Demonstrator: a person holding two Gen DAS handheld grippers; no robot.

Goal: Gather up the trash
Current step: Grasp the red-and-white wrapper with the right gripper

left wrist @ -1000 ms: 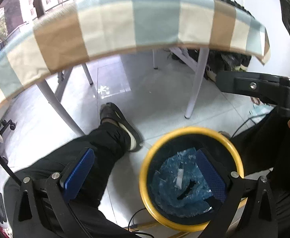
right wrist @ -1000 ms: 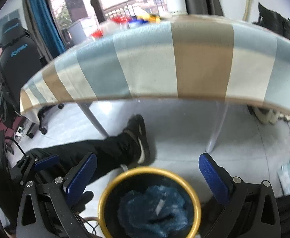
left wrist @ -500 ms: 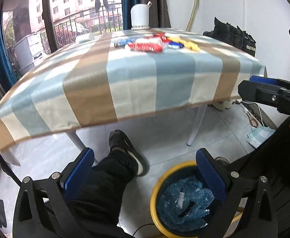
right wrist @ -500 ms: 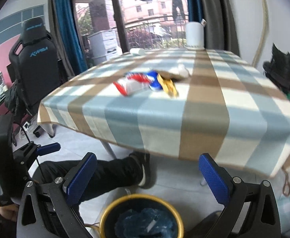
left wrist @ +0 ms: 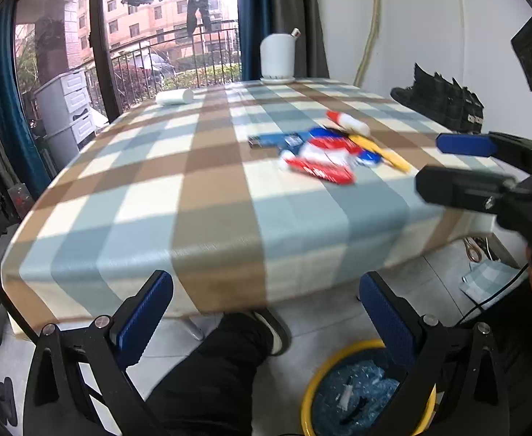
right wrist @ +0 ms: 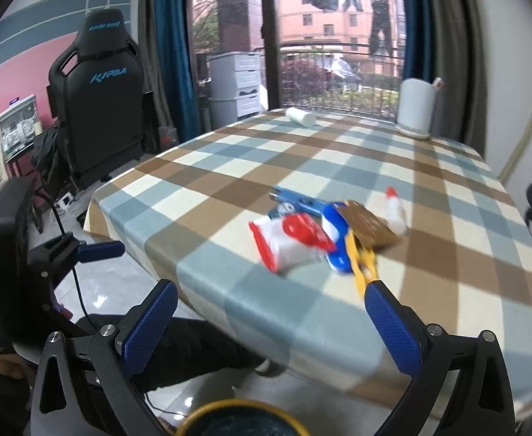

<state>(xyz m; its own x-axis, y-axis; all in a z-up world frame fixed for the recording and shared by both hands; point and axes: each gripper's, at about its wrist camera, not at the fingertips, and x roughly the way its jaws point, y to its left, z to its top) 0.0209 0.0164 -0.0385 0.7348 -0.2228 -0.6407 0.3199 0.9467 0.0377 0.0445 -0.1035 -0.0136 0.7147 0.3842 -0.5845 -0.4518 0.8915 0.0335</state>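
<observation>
1. Both views have swung up from the yellow bin (left wrist: 342,356) on the floor to the tabletop (left wrist: 200,181).
2. Left gripper (left wrist: 266,312) and right gripper (right wrist: 271,314): jaws spread wide, empty.
3. Wrapper pile (right wrist: 313,236) lies mid-table, just ahead of the right gripper; probably the next pickup.

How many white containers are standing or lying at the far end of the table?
2. An upright white canister stands at the far right corner; a smaller white cylinder lies on its side to its left. Nothing suggests more are hidden.
</observation>
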